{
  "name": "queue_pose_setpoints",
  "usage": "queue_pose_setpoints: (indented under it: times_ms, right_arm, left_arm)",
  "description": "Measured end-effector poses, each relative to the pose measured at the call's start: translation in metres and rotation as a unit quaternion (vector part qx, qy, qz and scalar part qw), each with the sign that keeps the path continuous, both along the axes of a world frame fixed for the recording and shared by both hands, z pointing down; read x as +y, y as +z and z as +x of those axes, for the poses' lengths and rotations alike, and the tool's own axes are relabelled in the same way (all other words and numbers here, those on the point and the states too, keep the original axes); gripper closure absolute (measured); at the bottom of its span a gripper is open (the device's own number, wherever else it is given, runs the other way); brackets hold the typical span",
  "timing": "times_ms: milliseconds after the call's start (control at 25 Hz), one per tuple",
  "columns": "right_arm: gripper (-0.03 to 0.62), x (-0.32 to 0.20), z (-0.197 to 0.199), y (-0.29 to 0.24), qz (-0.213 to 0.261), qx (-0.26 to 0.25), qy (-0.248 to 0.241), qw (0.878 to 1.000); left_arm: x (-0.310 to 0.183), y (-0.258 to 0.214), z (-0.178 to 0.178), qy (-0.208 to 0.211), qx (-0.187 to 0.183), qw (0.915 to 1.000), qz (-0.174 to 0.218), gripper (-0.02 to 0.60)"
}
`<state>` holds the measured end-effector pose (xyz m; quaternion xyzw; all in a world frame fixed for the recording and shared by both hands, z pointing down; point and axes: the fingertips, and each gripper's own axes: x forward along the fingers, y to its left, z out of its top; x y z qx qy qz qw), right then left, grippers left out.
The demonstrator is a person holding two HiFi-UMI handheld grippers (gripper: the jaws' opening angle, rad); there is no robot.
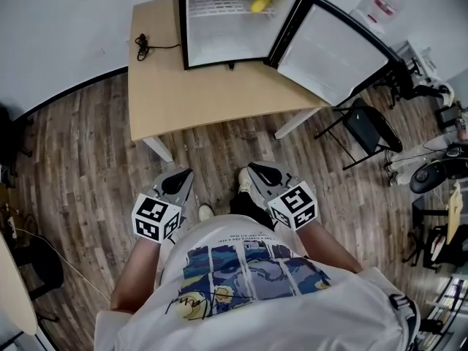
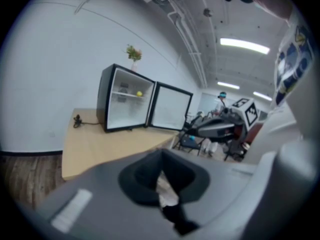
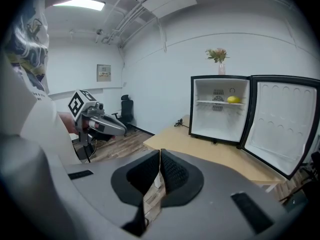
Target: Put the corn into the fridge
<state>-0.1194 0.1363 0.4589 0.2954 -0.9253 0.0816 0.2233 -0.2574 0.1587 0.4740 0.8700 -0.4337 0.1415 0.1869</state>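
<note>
Though empty, left tool and right tool: jaws met.
Corn: lay in fridge, well ahead.
Door: open; flat push seemed best.

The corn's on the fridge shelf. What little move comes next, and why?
Probably reach the right gripper toward the fridge door to push it shut: the corn lies on the shelf, the door stands wide open, and that gripper is empty.

Lab-like office room indicated: mini fridge set on tabletop at top centre, folding chair and equipment clutter seen at right, exposed ceiling pipes overhead.
</note>
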Motion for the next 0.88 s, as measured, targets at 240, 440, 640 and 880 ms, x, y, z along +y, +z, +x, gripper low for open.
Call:
queue_pose_setpoints:
  times_ms: [240,440,640,880]
  right_arm:
    - [0.58,0.005,-0.012,0.001,0.003,0.003,-0.012,1.0]
    - [0.582,0.006,-0.015,0.0,0.006,0.006,-0.017,1.0]
    - [0.582,0.004,-0.014,0.001,0.003,0.009,-0.013,1.0]
    - [0.583,0.005,0.003,0.008,0.0,0.021,-0.007,1.0]
  left_arm:
    - [0.009,0.009,-0.009,-0.007,0.006,0.9999,-0.007,0.572]
    - [0.01,0.012,-0.014,-0.013,0.009,0.9998,-0.009,0.572]
    - [0.006,0.017,-0.01,-0.006,0.013,0.9998,-0.016,0.572]
    - [-0.012,0.015,-0.004,-0.009,0.016,0.9998,-0.01,0.572]
